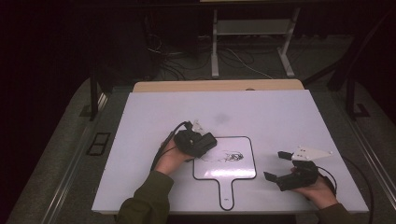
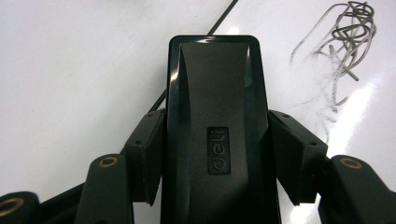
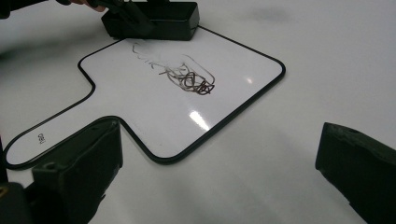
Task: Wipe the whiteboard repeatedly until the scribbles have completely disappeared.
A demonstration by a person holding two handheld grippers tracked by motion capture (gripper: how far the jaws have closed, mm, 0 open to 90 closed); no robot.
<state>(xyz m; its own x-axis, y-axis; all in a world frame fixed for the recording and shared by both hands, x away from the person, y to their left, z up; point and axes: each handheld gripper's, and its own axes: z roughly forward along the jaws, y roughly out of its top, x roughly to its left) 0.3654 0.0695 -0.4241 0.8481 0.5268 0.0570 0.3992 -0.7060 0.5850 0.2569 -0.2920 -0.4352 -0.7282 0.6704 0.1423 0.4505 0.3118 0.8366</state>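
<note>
A small white board with a black rim and a handle lies on the white table. A dark scribble marks its middle, with faint grey smears trailing toward its left edge. My left gripper is shut on a black eraser block marked "deli", its pads pressing both sides. The eraser rests at the board's left edge, beside the scribble. My right gripper rests on the table just right of the board, open, with nothing between its fingers.
A wooden strip runs along the table's far edge. Beyond it stand a white frame and cables on the floor. Bare table surface lies behind the board and to its left.
</note>
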